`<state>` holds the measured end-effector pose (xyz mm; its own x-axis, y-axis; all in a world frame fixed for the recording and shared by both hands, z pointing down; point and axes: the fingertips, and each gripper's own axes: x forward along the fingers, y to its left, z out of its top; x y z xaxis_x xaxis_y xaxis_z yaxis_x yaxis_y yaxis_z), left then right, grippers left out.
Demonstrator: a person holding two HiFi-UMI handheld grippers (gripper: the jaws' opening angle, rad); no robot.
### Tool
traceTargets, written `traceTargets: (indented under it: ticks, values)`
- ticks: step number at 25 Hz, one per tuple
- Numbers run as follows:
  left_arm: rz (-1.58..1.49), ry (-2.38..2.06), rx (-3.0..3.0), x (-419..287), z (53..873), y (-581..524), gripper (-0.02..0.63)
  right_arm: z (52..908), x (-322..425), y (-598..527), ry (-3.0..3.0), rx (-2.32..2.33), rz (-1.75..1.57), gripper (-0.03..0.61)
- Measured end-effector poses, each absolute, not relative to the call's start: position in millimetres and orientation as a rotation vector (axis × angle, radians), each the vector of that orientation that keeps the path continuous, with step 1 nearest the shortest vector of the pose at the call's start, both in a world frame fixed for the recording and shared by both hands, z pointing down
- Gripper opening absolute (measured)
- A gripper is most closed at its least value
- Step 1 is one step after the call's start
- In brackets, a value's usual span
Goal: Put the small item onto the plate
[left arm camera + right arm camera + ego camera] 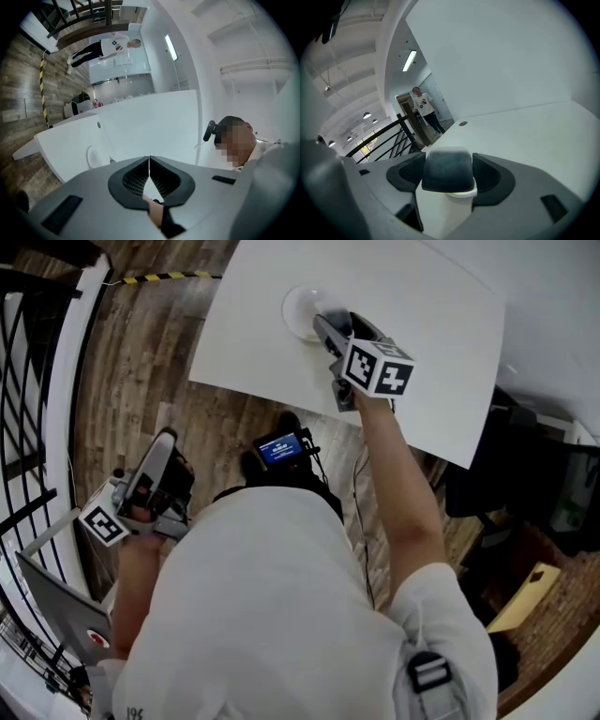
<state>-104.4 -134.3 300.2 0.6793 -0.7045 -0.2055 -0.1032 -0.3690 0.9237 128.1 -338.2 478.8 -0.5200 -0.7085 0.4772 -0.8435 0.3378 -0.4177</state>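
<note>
A white round plate (302, 307) lies near the back of the white table (422, 381). My right gripper (326, 326) reaches over the table, its tips at the plate's right rim. It is shut on the small item (447, 177), a white piece with a dark top held between the jaws. My left gripper (166, 439) hangs off the table by the person's left side, above the wood floor. Its jaws meet with nothing between them, and its view shows the plate (93, 157) from the side, bare.
A black railing (28, 381) runs along the left. A laptop (56, 607) sits at the lower left. A device with a blue screen (281, 448) hangs at the person's chest. Dark equipment (525, 474) stands right of the table. A person (108, 47) stands far off.
</note>
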Motion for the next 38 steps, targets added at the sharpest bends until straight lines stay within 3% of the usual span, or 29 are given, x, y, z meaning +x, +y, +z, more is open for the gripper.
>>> traceTargets:
  ticks: [15,38]
  values:
    - [-0.718,-0.668,1.823,-94.4,314.3,-163.6,0.006,570.3,115.2,-382.8,-2.124,1.286,0.596,0.316]
    - [-0.703,-0.574,1.842,-78.4,311.1,-158.7,0.006,543.1,119.6,-371.8,-2.096,1.345,0.498,0.318]
